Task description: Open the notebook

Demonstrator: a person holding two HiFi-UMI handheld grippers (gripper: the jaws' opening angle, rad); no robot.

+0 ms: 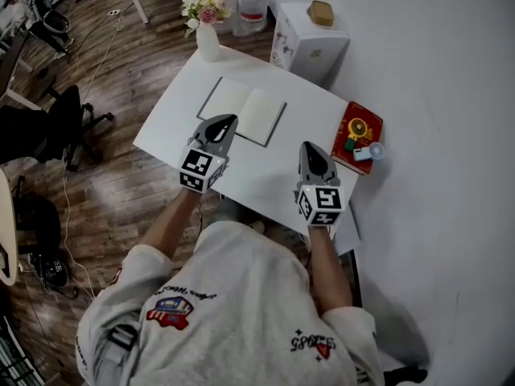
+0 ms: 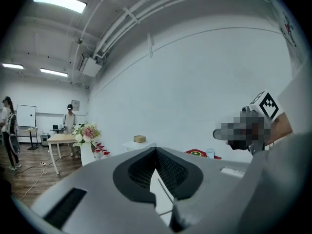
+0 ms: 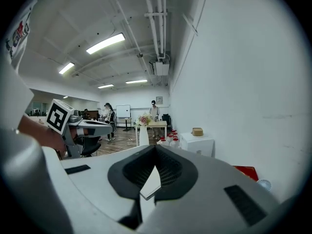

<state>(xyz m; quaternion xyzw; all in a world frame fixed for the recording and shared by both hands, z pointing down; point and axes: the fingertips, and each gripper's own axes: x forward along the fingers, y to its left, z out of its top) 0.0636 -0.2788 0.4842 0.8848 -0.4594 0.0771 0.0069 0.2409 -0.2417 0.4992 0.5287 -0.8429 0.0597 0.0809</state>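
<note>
The notebook (image 1: 241,111) lies open on the white table (image 1: 265,179), its two pale pages spread flat, toward the far side and just in front of the vase of flowers (image 1: 207,32). The task is therefore judged to be done, and nothing seems to be left except perhaps to take the hands away. The left gripper (image 1: 223,125) is held over the near edge of the notebook and seems to be lifted off it. The right gripper (image 1: 312,153) is held over bare table, apart from the notebook. In each gripper view the jaws are shown pressed together at the tips, with nothing caught between them.

The whole open notebook is shown only by the head view, as is the red book (image 1: 357,135) at the right edge of the table. In the gripper views only a pale sliver is seen below the jaws. The room is shown instead: a person (image 2: 69,116) by a far table in the left gripper view, and ceiling lights (image 3: 106,43) in the right gripper view.
</note>
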